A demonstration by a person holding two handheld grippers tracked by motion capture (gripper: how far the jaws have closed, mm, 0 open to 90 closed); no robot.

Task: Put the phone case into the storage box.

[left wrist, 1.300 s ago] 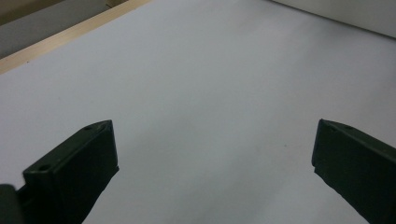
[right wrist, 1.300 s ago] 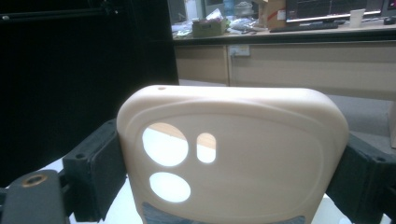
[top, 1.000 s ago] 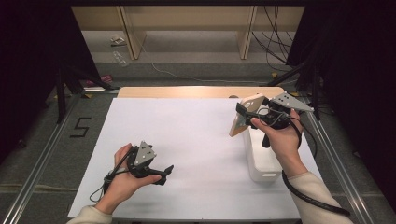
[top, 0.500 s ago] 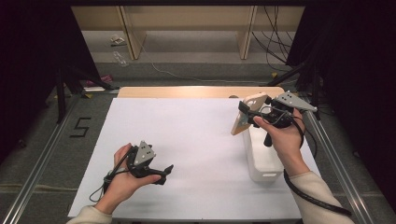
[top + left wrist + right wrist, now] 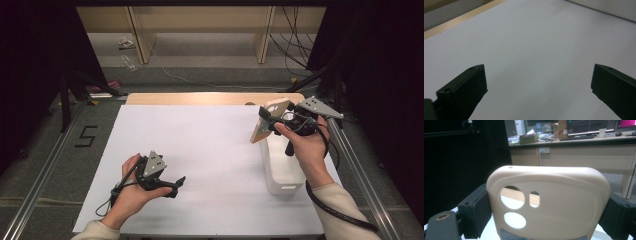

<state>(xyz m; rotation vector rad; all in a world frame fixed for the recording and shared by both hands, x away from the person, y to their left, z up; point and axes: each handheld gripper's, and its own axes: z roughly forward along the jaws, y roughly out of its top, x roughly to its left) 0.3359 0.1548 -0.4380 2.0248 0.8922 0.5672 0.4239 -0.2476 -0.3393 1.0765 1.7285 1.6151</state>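
Note:
A beige phone case [image 5: 264, 125] with camera cut-outs is held upright above the table's right side, my right gripper [image 5: 266, 121] shut on its two long edges. In the right gripper view the case [image 5: 564, 195] sits between both black pads [image 5: 475, 210], its cut-outs at the left. Just below and behind it stands a white oblong container [image 5: 282, 170] on the white table sheet [image 5: 200, 145]. My left gripper [image 5: 176, 184] rests low near the front left, held in a hand, pointing right. Its jaws stand wide open over bare sheet [image 5: 536, 50], nothing between them.
A wooden table edge [image 5: 200, 98] runs along the back of the sheet. Metal rails [image 5: 45, 175] flank both sides. Cables [image 5: 340, 212] trail from the right gripper past the sleeve. Shelving and loose cords lie on the floor beyond the table.

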